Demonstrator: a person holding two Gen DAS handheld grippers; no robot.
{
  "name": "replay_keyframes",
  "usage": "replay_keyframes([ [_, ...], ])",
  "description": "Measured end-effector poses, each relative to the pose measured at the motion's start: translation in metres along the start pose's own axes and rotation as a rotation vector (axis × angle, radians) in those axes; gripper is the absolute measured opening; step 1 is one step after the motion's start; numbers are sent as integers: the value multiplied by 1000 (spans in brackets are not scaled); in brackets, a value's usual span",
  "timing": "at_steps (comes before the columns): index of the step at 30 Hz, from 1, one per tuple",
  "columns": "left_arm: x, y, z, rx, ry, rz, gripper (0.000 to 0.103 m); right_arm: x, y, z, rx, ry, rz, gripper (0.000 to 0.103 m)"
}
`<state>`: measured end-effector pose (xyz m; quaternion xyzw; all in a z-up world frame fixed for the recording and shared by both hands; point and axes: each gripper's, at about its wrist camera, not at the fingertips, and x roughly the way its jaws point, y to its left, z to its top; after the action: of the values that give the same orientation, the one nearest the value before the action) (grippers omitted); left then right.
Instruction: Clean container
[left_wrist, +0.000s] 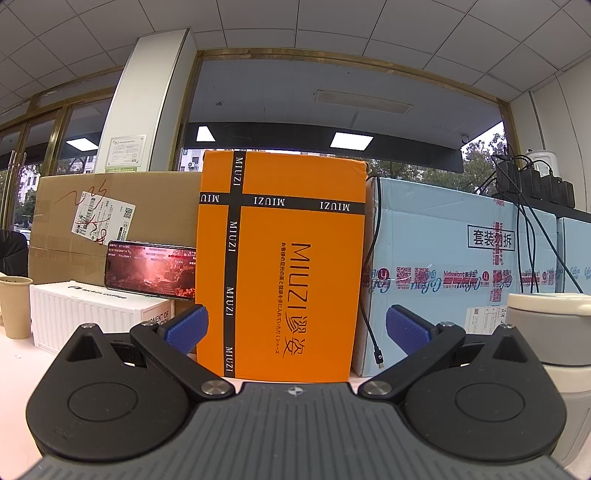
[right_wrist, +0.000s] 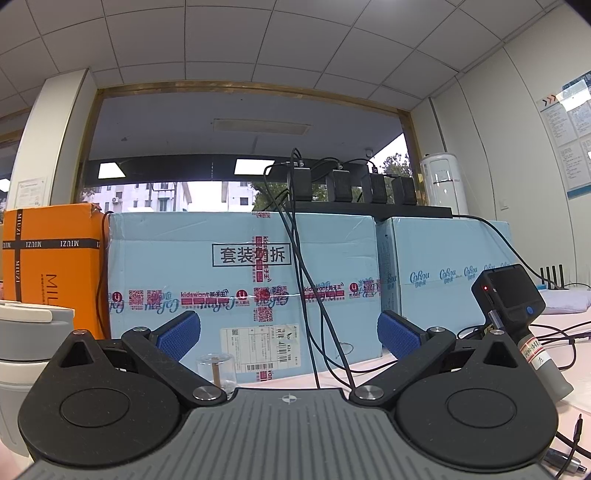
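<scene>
A: Left claw (left_wrist: 297, 328)?
B: Spread wide, nothing between the blue pads (left_wrist: 184, 328). It faces the orange MIUZI box (left_wrist: 284, 266) at the back of the bench (left_wrist: 11, 369).

A: And the container?
B: Grey container with a cream lid (left_wrist: 550, 332), off the left claw's right side, outside the gap, near the front of the bench. Cut off by the frame edge and partly behind the claw's housing, so its base is not visible.

A: Right claw (right_wrist: 288, 334)?
B: Also wide, holding nothing. The same container shows at its left side (right_wrist: 33, 332), again outside the pads and cropped by the frame. So it stands between the two claws.

A: Anything in front of the right one?
B: A small clear glass (right_wrist: 218, 371) with a stick in it, low between the pads' line and the light blue carton (right_wrist: 243, 280). Its bottom is hidden by the claw body; cannot tell whether it holds liquid.

A: Other clutter?
B: A black handheld device (right_wrist: 511, 295) at the right, black cables (right_wrist: 314, 295) hanging down the carton. In the left view, a phone (left_wrist: 151, 269) propped on a white box (left_wrist: 96, 317), a paper cup (left_wrist: 14, 306) at the left edge, half cropped.
</scene>
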<state>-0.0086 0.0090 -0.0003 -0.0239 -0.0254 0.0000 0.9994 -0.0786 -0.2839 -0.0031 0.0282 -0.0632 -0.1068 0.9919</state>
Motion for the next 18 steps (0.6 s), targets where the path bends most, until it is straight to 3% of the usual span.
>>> replay_keyframes([
  [18,1,0,0,-1,0,0,103,1,-1,0,1,1,-1,103],
])
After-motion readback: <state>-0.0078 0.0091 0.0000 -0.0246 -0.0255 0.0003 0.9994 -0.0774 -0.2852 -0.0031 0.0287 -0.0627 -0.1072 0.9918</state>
